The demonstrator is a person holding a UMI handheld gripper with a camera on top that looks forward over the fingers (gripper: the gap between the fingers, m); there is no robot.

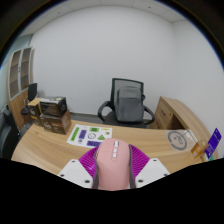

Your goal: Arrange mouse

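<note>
One pink mouse (113, 165) — tool (113, 170)-clamped — one desk (60, 145)

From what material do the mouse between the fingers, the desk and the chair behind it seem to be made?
The mouse, held between the gripper fingers, looks like smooth pink plastic with a soft sheen. The desk appears to be light wood or wood-look laminate, going by its pale grain tone. The chair seems to have a dark mesh or fabric back; which one is unclear.

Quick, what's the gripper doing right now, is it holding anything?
Gripper: closed on the pink-and-white computer mouse, both fingers pressing its sides, held above the wooden desk.
</note>
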